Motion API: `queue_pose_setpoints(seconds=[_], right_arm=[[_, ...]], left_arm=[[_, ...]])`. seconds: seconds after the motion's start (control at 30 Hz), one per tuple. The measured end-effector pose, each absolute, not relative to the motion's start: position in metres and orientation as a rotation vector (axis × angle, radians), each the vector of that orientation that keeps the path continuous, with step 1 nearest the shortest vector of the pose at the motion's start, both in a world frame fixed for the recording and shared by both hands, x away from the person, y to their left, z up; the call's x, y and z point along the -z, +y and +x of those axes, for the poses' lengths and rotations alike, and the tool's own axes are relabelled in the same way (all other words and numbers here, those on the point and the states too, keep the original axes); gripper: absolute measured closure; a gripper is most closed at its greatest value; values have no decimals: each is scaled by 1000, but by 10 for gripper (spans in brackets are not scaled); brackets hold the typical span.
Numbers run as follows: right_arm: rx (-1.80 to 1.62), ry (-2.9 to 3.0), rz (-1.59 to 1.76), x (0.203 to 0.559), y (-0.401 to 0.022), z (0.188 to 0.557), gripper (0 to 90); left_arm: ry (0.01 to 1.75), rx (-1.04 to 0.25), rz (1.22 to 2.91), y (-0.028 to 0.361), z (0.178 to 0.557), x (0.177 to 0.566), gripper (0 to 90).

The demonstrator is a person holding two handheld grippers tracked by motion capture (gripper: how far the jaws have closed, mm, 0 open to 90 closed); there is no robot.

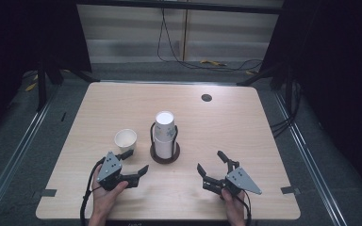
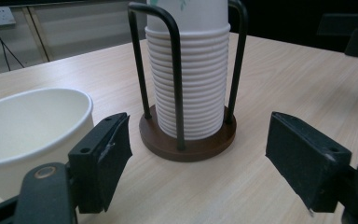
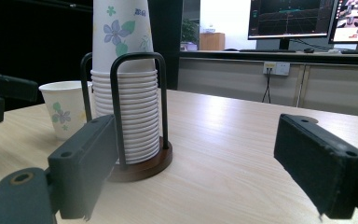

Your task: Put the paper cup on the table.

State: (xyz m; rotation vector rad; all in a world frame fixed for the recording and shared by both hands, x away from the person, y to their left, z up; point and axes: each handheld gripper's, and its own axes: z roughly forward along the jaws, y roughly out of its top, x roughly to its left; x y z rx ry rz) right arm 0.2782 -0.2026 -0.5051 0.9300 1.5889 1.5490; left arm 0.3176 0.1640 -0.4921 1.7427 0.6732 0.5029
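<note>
Paper cup [image 1: 125, 139], single and upright, stands on the table [image 1: 245, 136] just left of the wire holder [image 1: 165, 153] that carries the nested cup stack [image 1: 164, 134], apart from its wooden base. Left tool [image 1: 134, 162] sits low just beside the cup's near side, its jaws parted and empty, one jaw close by the cup wall. Right tool [image 1: 212, 162] rests well apart to the right, likewise open and holding nothing.

You had a dark round grommet [image 1: 206, 98] at the bench's [image 1: 245, 141] far edge; cables [image 1: 169, 52] trailed across the floor [image 1: 169, 70], and lit monitors [image 3: 291, 18] stood behind.
</note>
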Motion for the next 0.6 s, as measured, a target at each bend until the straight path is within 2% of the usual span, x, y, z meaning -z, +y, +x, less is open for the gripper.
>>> queue_pose_setpoints(seconds=[0.23, 0.6], right_arm=[[-1549, 1590, 932, 505, -203, 278, 132], [-1546, 1599, 937, 505, -202, 279, 131]], left_arm=[[673, -543, 1740, 154, 307, 506, 217], [716, -555, 1631, 164, 303, 509, 216]])
